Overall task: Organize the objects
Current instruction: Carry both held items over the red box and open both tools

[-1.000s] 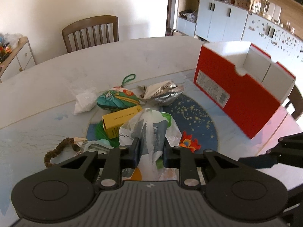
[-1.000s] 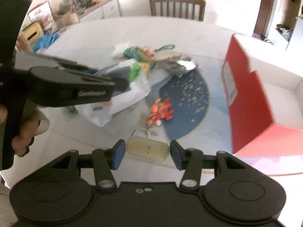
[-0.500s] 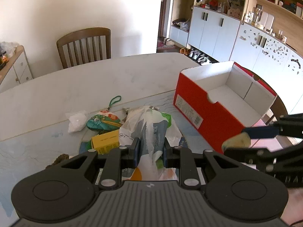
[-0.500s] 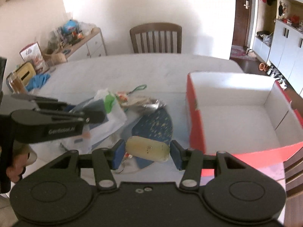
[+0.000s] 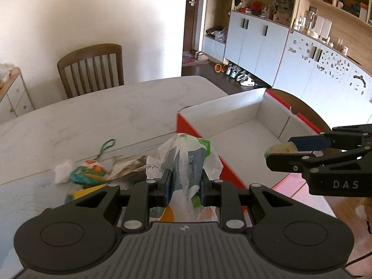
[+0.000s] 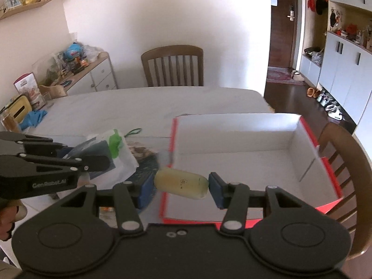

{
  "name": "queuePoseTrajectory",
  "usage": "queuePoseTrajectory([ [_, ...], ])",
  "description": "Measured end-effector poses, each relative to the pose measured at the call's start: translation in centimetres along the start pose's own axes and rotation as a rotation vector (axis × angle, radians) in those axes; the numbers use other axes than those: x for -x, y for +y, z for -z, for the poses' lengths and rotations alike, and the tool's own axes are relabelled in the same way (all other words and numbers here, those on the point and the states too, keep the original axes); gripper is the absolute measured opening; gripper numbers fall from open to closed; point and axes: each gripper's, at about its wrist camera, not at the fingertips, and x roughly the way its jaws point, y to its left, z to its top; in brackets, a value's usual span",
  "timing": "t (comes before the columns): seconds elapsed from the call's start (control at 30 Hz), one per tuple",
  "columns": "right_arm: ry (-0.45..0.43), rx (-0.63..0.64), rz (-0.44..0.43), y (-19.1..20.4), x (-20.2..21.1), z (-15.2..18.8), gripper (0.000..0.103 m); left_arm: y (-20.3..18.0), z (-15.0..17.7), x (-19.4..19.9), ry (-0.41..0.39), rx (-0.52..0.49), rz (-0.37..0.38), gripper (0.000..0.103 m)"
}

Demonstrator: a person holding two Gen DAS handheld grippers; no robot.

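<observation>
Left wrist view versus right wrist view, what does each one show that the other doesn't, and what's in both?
Only the left wrist view shows the tall shelving with its clutter, and the green pouch on the table.

Only the right wrist view shows the blue glove at the table's far left and the crowded sideboard.

Both show the open red box, the left hand-held gripper shut on a plastic bag, the right hand-held gripper shut on a pale yellow bottle, and a wooden chair.
</observation>
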Motion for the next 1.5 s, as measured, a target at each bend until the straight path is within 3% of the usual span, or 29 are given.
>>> queuePoseTrajectory([
  [0.6, 0.065, 0.035, 0.045, -10.5, -3.0, 0.9, 0.05, -8.8, -5.8, -9.3, 0.1, -0.063, 0.017, 0.022],
  [0.83, 0.14, 0.078, 0.043, -11.5, -6.1, 1.6, 0.05, -10.0, -6.6, -14.4, 0.189, -0.054, 0.033, 0.022],
  [1.13, 0.252, 0.114, 0.014, -12.5, -10.2, 1.8, 0.05, -10.9, -6.2, -20.3, 0.297, -0.093, -0.027, 0.022],
  [1.5, 0.356, 0.114, 0.008, -12.4, -12.7, 2.1, 0.05, -11.3, -5.6, -24.1, 0.422, -0.096, -0.029, 0.023],
])
